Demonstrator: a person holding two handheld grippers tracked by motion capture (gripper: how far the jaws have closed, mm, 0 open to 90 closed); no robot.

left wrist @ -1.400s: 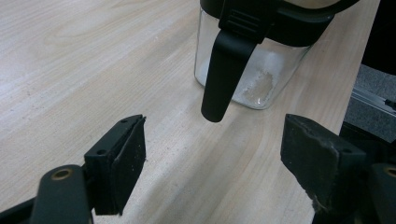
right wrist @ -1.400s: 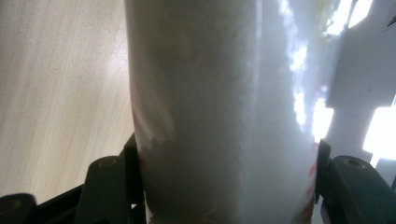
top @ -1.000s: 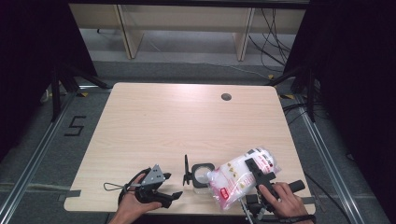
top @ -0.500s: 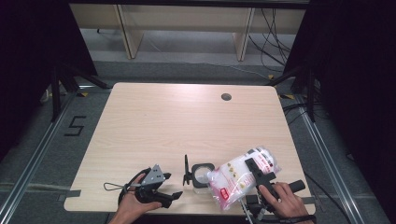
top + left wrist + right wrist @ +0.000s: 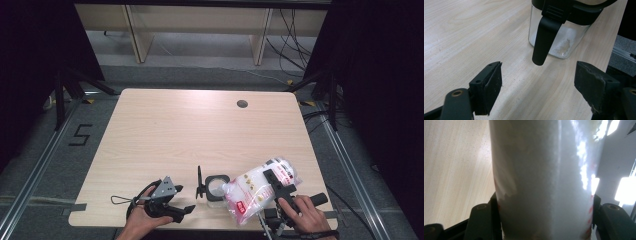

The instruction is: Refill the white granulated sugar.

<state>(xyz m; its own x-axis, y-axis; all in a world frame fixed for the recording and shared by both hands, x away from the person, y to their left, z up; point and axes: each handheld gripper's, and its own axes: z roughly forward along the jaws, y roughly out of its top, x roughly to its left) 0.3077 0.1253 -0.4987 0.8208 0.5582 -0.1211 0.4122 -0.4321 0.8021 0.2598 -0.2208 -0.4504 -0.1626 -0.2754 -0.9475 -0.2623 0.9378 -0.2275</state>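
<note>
bag [image 5: 252,192] clamped in R gripper [image 5: 544,220] | tilted over jar [image 5: 217,186]

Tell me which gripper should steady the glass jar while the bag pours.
Left. The left gripper stands open and empty, facing the glass jar close ahead. The right gripper is clamped on the bag of white powder, tilted at the jar's mouth.

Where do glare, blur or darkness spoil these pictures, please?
Right gripper view: the white bag sits too close, soft, with bright glare streaks on its right side. Left gripper view: the clear jar is sharp, and the left tongs cast a soft shadow on the table. High view: table evenly lit, surroundings black.
</note>
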